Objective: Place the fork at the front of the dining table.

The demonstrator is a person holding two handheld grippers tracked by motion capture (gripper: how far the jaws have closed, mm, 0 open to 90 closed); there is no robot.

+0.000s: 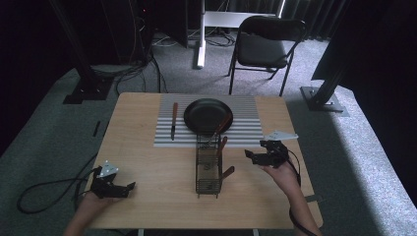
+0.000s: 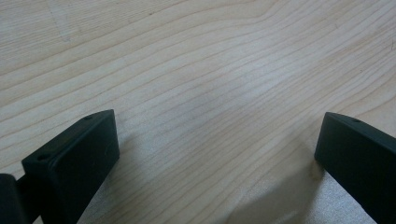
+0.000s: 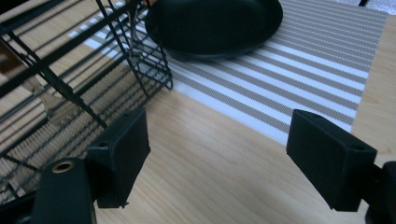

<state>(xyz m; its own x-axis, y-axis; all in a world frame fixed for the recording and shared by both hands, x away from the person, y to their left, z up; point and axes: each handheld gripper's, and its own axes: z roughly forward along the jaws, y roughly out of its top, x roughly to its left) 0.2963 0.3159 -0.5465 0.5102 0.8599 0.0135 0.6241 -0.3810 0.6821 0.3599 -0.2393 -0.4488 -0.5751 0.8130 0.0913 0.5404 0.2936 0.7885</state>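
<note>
From the high view, a wooden table held a striped placemat with a black pan on it and a knife lying beside the pan, while a black wire rack with wooden-handled utensils stood in front of the mat, the left gripper resting near the table's left front corner and the right gripper hovering just right of the rack. In the left gripper view, its jaws stood wide apart over bare wood (nothing between them). In the right gripper view, the jaws were likewise spread and empty above the table, with the rack at left and the pan on the mat beyond.
</note>
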